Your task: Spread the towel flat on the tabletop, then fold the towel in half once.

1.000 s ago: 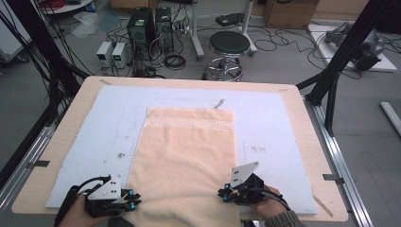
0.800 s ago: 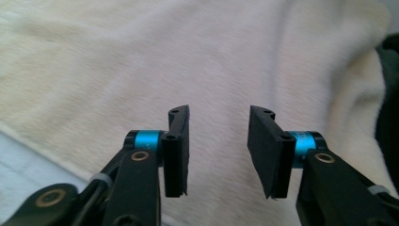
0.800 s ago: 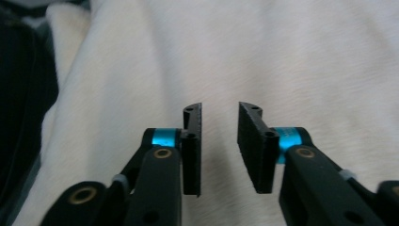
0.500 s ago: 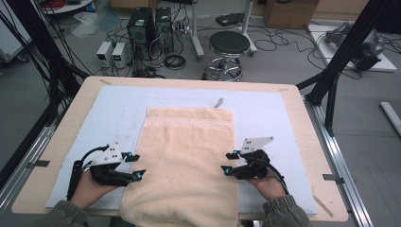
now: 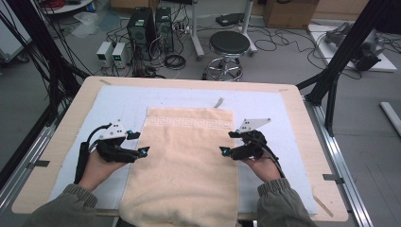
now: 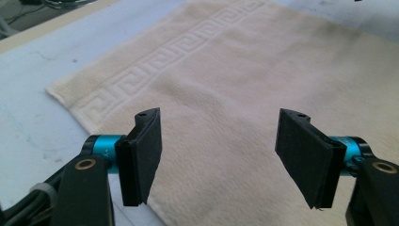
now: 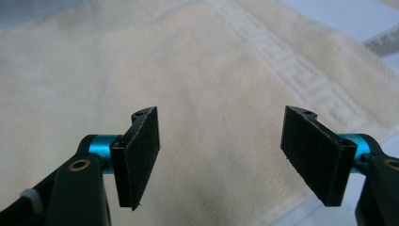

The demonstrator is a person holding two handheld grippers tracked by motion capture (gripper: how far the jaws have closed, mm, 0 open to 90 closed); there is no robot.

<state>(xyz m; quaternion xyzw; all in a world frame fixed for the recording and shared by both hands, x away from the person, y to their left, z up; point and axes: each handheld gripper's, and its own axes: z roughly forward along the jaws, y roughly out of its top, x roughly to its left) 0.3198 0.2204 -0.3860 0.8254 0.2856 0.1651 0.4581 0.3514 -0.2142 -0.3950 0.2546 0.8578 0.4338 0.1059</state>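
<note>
Our left claw (image 5: 142,152) hangs over the left edge of the cream towel (image 5: 187,161), its jaws spread after just opening, nothing between them. The towel lies flat between and ahead of both claws, its patterned border (image 6: 155,61) beyond the left one, its near end draped over the table (image 5: 56,156) edge. Our right claw (image 5: 226,150) is likewise spread, freshly opened, empty, above the right edge. We judge the overhanging end could drag the towel off, or uneven pinches could wrinkle it.

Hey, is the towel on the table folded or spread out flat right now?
Spread flat: the towel lies in one layer on the table, near end hanging over the edge.
</note>
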